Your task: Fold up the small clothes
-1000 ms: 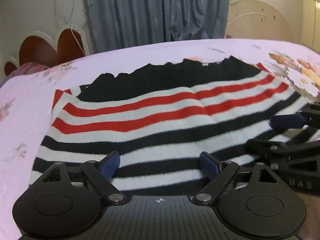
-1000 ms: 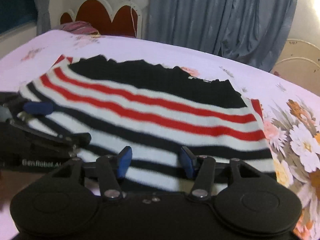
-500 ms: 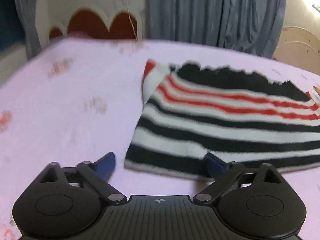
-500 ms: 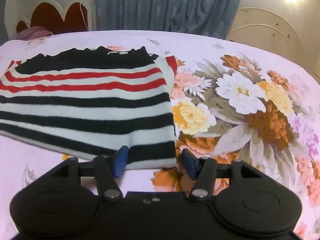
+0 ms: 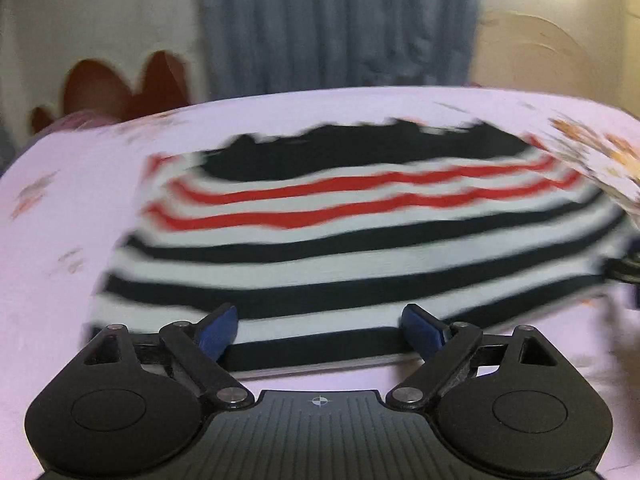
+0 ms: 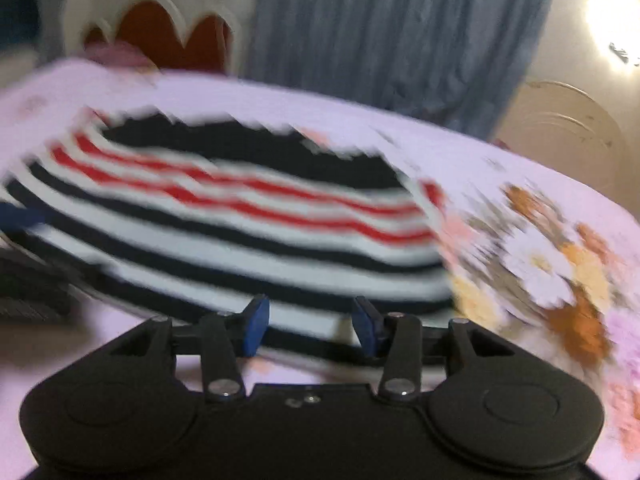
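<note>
Sweater (image 5: 352, 248) lies flat on the bed (image 5: 60, 280), striped: black band at its far edge, then two red stripes on white, then black and white stripes down to its near hem. Bed cover is pale pink, with a big flower print (image 6: 552, 264) just beside the sweater's right edge. Both views are motion-blurred, so fine edges are hard to read. Left gripper (image 5: 320, 334) sits at the sweater's near hem, toward the left half of it; jaws spread wide, blue pads (image 5: 218, 330) on either side of the lowest black stripe, apparently just above the cloth, nothing pinched. Contact with the fabric can't be told through the blur. Right gripper (image 6: 312, 326) sits at the same near hem, closer to the sweater's right corner; jaws partly spread with a clear gap between the pads (image 6: 256, 326), hem visible through the gap, not pressed on anything I can see. Each gripper shows at the edge of the other's view: dark linkage with a blue tip at the sweater's right side (image 5: 628, 264) in the left view, and at the sweater's left side (image 6: 24, 216) in the right view. Beyond the sweater's far edge: grey-blue curtain (image 6: 392, 40), red scalloped headboard (image 6: 168, 36) with white trim, pink bundle (image 6: 116, 54) next to the headboard. Lamp glare (image 6: 608, 20) on the wall right of the curtain.
</note>
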Demonstrator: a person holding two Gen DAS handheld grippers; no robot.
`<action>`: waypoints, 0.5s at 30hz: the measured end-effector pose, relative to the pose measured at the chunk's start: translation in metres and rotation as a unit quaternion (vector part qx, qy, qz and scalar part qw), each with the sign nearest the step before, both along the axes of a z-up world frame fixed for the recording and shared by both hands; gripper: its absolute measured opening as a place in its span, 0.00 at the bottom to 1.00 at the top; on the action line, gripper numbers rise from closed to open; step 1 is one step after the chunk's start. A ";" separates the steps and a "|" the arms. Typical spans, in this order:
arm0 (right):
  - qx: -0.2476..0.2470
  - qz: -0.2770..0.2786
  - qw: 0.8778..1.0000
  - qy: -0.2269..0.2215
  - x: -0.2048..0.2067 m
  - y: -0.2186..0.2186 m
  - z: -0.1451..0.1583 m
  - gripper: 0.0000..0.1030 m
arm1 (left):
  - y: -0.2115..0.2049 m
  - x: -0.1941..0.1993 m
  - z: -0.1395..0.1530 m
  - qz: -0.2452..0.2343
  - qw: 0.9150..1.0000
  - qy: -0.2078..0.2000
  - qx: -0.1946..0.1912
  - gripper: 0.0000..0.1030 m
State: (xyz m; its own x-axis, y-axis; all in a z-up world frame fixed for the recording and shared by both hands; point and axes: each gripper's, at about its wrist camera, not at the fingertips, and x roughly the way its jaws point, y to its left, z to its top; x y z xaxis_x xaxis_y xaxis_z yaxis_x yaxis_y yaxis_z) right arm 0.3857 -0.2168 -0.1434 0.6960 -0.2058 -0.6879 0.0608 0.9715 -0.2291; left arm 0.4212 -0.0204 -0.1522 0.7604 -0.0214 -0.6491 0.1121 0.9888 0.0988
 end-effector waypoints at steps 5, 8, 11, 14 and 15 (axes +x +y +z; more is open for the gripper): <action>0.010 -0.004 1.000 -0.014 -0.003 -0.009 0.017 0.41 | 0.019 -0.001 0.005 0.022 1.000 -0.002 -0.014 0.86; 0.052 0.021 0.997 -0.051 -0.006 0.019 0.027 0.47 | -0.003 -0.002 0.007 0.006 0.999 -0.009 -0.031 0.86; 0.056 0.083 0.994 -0.035 -0.003 0.056 0.016 0.45 | -0.021 0.001 -0.003 -0.004 1.000 0.011 0.003 0.87; 0.030 0.093 0.995 -0.003 0.001 0.070 -0.006 0.40 | -0.010 0.003 -0.001 0.004 0.999 0.031 -0.028 0.89; 0.026 0.097 0.995 0.000 0.002 0.071 -0.003 0.40 | -0.009 0.003 0.004 0.003 0.999 0.030 -0.019 0.89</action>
State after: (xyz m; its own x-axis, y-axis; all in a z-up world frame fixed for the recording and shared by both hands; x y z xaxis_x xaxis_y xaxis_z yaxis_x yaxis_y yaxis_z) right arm 0.3876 -0.1462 -0.1463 0.7198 -0.0321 -0.6934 -0.1290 0.9753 -0.1791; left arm 0.4241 -0.0290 -0.1482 0.7204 -0.0424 -0.6923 0.1098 0.9925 0.0535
